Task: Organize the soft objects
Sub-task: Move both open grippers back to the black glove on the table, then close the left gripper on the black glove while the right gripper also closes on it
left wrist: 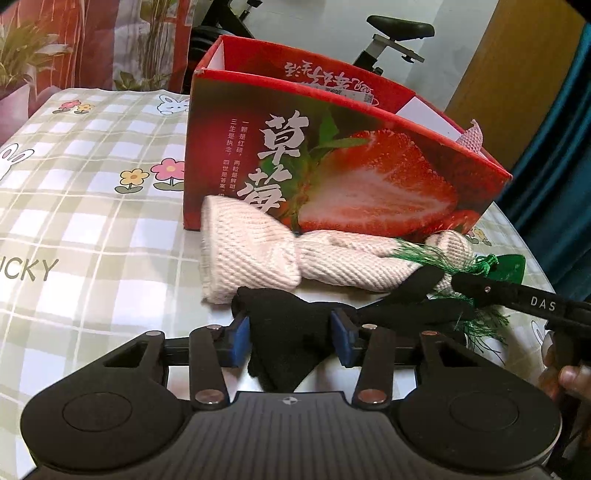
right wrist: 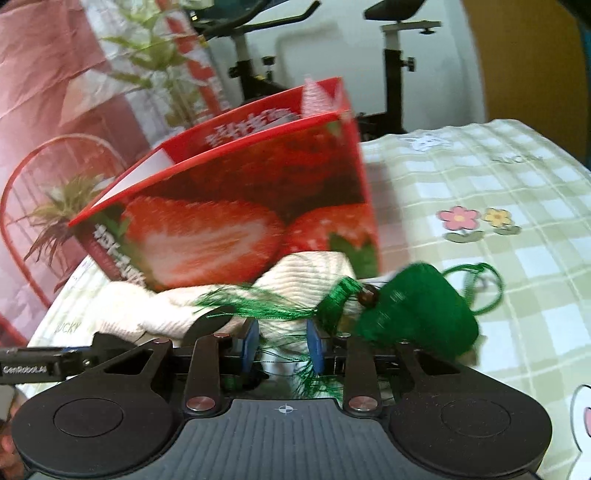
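A black sock [left wrist: 284,332] lies at the table's near edge, and my left gripper [left wrist: 291,339] is shut on it, both blue pads against the fabric. Behind it a cream knit sock [left wrist: 258,251] rests against a red strawberry box [left wrist: 332,166]. A green pouch [right wrist: 417,310] with a green tassel [right wrist: 258,306] sits on that sock's right end. My right gripper [right wrist: 282,345] is open around tassel strands and cream knit [right wrist: 303,273]; that view is blurred, and no pad visibly presses on them. From the left wrist its black fingers [left wrist: 421,282] come in from the right.
The checked tablecloth [left wrist: 92,184] with flower prints covers the table. Another piece of cream knit [left wrist: 472,138] pokes out of the box's right corner. An exercise bike [left wrist: 399,33] stands behind the table. A person's fingers [left wrist: 569,376] show at the right edge.
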